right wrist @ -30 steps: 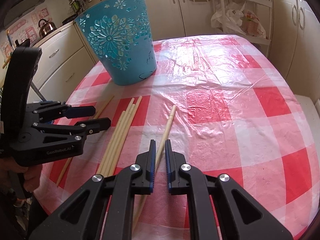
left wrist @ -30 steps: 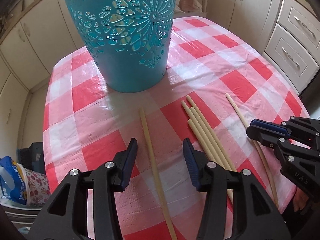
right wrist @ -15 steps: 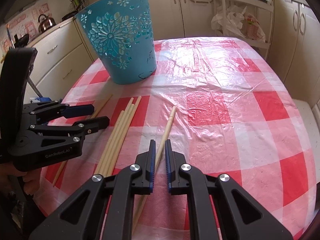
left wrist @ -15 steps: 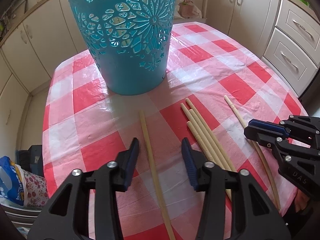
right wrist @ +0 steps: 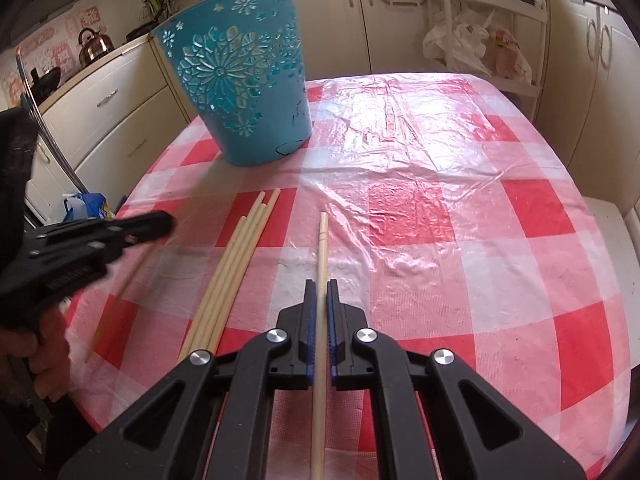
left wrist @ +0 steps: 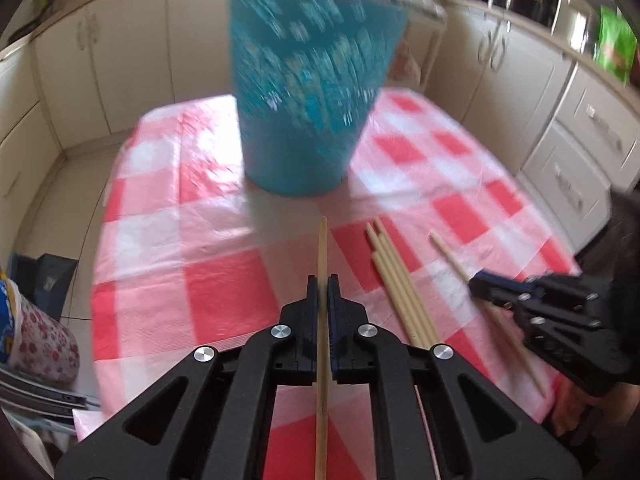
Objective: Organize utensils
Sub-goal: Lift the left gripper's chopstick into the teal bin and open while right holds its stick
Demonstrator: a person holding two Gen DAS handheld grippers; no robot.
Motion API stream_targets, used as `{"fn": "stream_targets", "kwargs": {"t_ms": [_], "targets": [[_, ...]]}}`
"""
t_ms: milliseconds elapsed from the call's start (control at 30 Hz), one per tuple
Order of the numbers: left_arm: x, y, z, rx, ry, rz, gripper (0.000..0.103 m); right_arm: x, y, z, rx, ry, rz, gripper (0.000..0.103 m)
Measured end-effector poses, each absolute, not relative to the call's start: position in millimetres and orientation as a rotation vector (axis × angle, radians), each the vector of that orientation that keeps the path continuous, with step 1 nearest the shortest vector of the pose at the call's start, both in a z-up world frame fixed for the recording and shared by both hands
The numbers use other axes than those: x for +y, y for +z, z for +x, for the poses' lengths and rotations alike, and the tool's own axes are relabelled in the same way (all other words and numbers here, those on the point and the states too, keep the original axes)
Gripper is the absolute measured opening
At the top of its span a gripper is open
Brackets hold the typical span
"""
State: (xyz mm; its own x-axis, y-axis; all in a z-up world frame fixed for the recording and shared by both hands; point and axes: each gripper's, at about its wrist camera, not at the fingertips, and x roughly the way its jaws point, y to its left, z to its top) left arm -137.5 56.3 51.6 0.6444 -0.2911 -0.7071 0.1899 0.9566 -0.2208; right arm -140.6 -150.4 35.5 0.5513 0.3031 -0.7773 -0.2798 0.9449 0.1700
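My left gripper (left wrist: 322,285) is shut on a long wooden chopstick (left wrist: 322,248) that runs between its fingers toward the blue cut-out basket (left wrist: 308,92). My right gripper (right wrist: 321,289) is shut on another wooden chopstick (right wrist: 322,240), pointing across the checked tablecloth. A bundle of several loose chopsticks (right wrist: 240,256) lies on the cloth between the two grippers; it also shows in the left wrist view (left wrist: 396,280). The basket (right wrist: 240,76) stands upright at the far left of the table. The left gripper (right wrist: 100,236) shows in the right wrist view, the right gripper (left wrist: 532,300) in the left wrist view.
The table wears a red and white checked plastic cloth (right wrist: 440,208). Cream kitchen cabinets (left wrist: 580,140) surround it. A rack with plastic bags (right wrist: 480,40) stands behind the table. Bags and magazines (left wrist: 36,340) sit on the floor at the left.
Both grippers have closed on a chopstick each; the left was wide open and is now shut. The left view has swung and lifted, so the basket is blurred.
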Motion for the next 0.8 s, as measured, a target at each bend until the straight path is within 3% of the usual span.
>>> {"fn": "stream_targets", "kwargs": {"t_ms": [267, 500, 800], "targets": [[98, 143, -165, 0.522, -0.293, -0.248, 0.004, -147, 36, -140, 0.931, 0.341, 0.013, 0.006], [102, 219, -130, 0.310, -0.250, -0.272, 0.004, -145, 36, -138, 0.938, 0.346, 0.012, 0.006], [84, 249, -45, 0.224, -0.202, -0.291, 0.004, -141, 36, -139, 0.933, 0.344, -0.032, 0.006]]}}
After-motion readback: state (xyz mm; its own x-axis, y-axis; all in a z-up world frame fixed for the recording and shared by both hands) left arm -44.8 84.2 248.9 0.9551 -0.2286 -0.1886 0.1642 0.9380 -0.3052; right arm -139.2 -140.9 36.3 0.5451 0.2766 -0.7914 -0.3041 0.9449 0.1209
